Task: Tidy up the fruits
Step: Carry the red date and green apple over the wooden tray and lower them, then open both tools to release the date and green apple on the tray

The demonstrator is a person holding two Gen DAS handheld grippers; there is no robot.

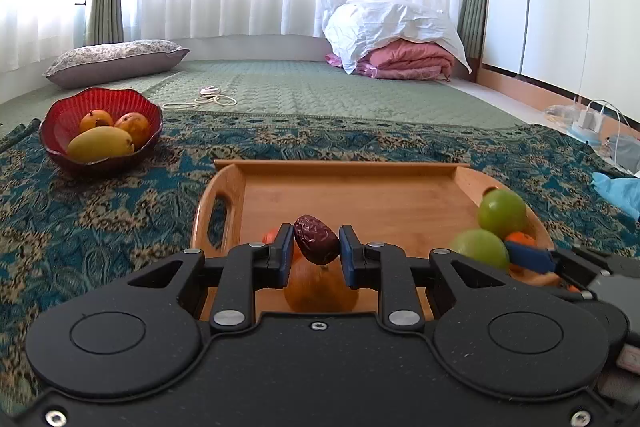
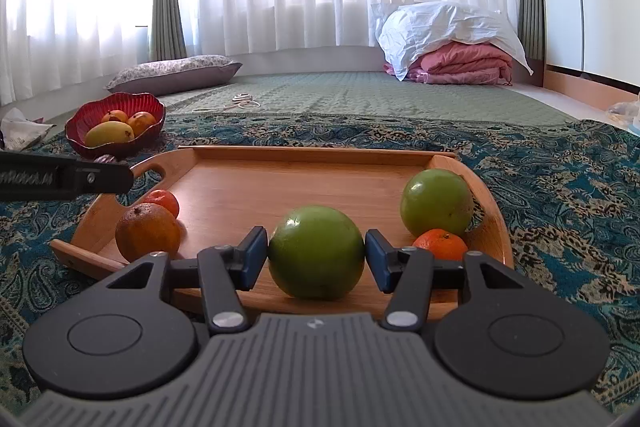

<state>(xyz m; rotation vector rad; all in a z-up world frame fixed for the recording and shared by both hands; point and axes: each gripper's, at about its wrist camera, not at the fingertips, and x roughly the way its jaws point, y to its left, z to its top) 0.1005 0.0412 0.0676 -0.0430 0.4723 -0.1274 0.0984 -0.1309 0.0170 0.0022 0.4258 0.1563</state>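
My left gripper is shut on a wrinkled dark red date and holds it above the wooden tray. An orange lies on the tray below it. My right gripper has its jaws against the sides of a green apple that rests on the tray. A second green apple, two small tangerines and the orange also lie on the tray. A red bowl at the far left holds a mango and two orange fruits.
The tray sits on a blue patterned cloth over a green mat. A flowered pillow, a white cord and folded pink bedding lie farther back. Chargers and cables lie at the right.
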